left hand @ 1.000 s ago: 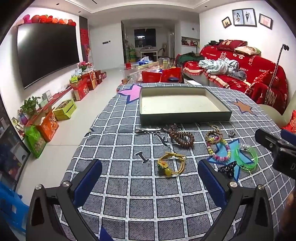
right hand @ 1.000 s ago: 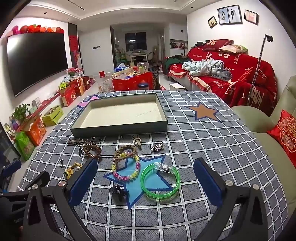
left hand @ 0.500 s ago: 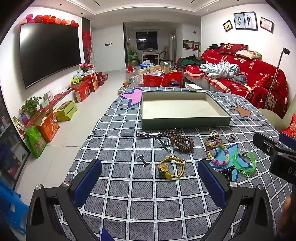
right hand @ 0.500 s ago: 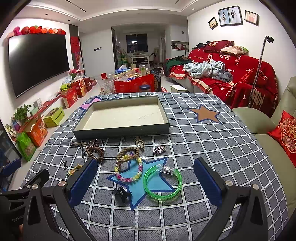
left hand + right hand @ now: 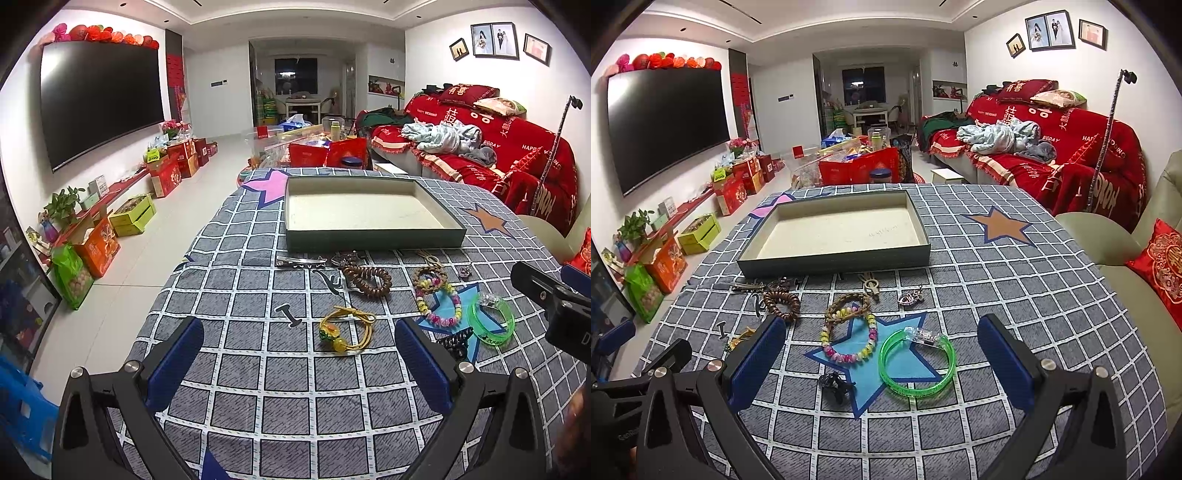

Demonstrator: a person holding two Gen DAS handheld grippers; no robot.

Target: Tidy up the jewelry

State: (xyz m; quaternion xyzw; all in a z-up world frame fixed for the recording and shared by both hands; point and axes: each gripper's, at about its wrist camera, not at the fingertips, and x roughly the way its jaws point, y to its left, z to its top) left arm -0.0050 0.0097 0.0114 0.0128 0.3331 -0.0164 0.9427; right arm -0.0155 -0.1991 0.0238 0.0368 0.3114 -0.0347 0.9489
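An empty grey-green tray (image 5: 373, 238) (image 5: 834, 264) sits on the checked tablecloth. In front of it lie a yellow cord bracelet (image 5: 345, 328), a brown bead bracelet (image 5: 367, 280) (image 5: 782, 303), a coloured bead bracelet (image 5: 437, 302) (image 5: 849, 338), a green bangle (image 5: 490, 323) (image 5: 916, 363), a black claw clip (image 5: 835, 386), a silver hair clip (image 5: 301, 261) and a small charm (image 5: 909, 297). My left gripper (image 5: 299, 354) is open and empty, near the yellow bracelet. My right gripper (image 5: 881, 360) is open and empty, over the green bangle and coloured bracelet.
The table edge (image 5: 162, 295) drops to the floor on the left. A red-covered sofa (image 5: 1052, 147) and a green armchair (image 5: 1126, 266) stand to the right. Boxes (image 5: 99, 247) line the wall under the TV.
Both grippers have drawn back slightly from the table; the tray and jewelry sit a little further away in both views. Nothing was grasped.
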